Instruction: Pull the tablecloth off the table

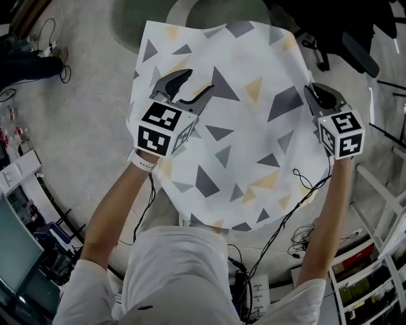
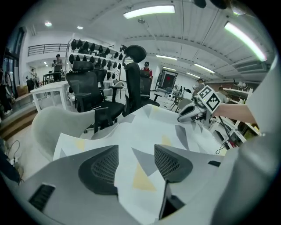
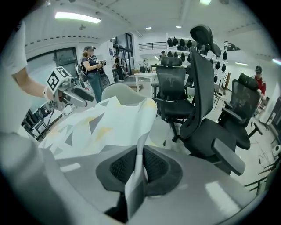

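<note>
A white tablecloth (image 1: 241, 146) printed with grey and yellow triangles covers the table below me and hangs over its edges. My left gripper (image 1: 200, 80) hovers over the cloth's left part with its jaws apart. In the left gripper view a loose fold of the tablecloth (image 2: 149, 123) lies between the pads (image 2: 99, 169) of the left gripper (image 2: 136, 165), which do not press on it. My right gripper (image 1: 315, 92) is at the cloth's right edge. The right gripper view shows the right gripper (image 3: 139, 165) shut on a raised pinch of the tablecloth (image 3: 101, 123).
Black office chairs (image 3: 206, 132) stand close beyond the table's far side, with a pale grey seat (image 1: 190, 13) by them. Cables (image 1: 298, 241) trail on the floor near my feet. White shelving (image 1: 374, 279) stands at the lower right. A person (image 3: 90, 61) stands further back.
</note>
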### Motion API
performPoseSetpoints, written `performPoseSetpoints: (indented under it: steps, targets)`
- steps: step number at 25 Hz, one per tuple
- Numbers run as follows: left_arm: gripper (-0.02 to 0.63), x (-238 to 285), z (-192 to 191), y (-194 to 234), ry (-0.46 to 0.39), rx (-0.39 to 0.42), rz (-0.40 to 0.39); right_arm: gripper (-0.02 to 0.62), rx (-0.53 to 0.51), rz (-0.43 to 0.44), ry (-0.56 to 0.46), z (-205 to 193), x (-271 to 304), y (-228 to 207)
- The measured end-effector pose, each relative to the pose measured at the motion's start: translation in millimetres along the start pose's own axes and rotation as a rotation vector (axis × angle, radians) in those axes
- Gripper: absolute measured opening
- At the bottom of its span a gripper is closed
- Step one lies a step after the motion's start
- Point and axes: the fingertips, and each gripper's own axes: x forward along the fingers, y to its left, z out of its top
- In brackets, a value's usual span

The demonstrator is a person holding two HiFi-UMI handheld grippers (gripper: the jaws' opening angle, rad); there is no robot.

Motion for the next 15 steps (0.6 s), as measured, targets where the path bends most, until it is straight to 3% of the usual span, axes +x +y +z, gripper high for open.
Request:
performPoseSetpoints:
  steps: [6,10,15]
  targets:
    - [0.293,21.3,-0.2,16.7,0.018,0.065,-0.008,0.037,-0.077,0.052,-0.143,12.7,-20.3,13.3]
    - [0.35,37.8,-3.1,23.9,0.061,0.149,-0.012,0.032,-0.115,0.09,-0.23,21.0,-35.8,21.6]
    - [0.41,51.7,-6.1,30.2,0.108,0.21,-0.05,0.031,-0.151,0.116,-0.276,25.4,-45.9,27.5]
